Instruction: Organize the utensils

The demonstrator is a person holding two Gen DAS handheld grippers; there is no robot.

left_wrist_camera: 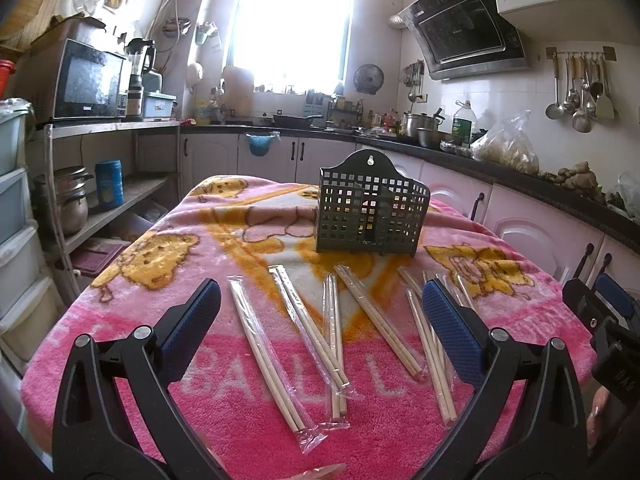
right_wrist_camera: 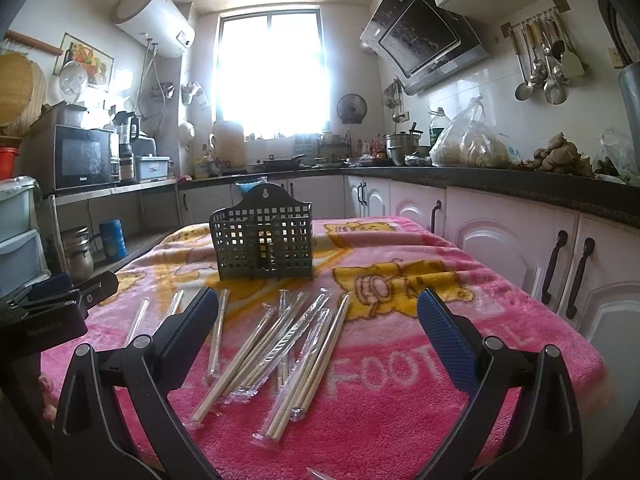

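Both the left gripper (left_wrist_camera: pixel 320 300) and right gripper (right_wrist_camera: pixel 318 306) are hovering wide open, holding nothing. Beneath them, wrapped chopsticks (left_wrist_camera: pixel 308 336) are lying scattered on the pink-blanketed table (right_wrist_camera: pixel 400 400). Beyond, a dark perforated utensil holder (left_wrist_camera: pixel 370 208) is standing upright.

From where I steer, a cramped home kitchen glares with daylight from the rear window (left_wrist_camera: pixel 294 24), which washes out all detail beyond the glass. A black countertop (right_wrist_camera: pixel 500 182) wraps the back and right walls above white cabinet doors (right_wrist_camera: pixel 508 248) with dark handles. A slanted range hood (left_wrist_camera: pixel 468 28) hangs over white wall tiles, beside a rail of ladles (left_wrist_camera: pixel 580 88). On the left, a microwave (left_wrist_camera: pixel 90 80) sits on an open metal shelf, and a white water heater (right_wrist_camera: pixel 154 20) is mounted high near the ceiling. A pink cartoon blanket (right_wrist_camera: pixel 400 380) covers the worktop.
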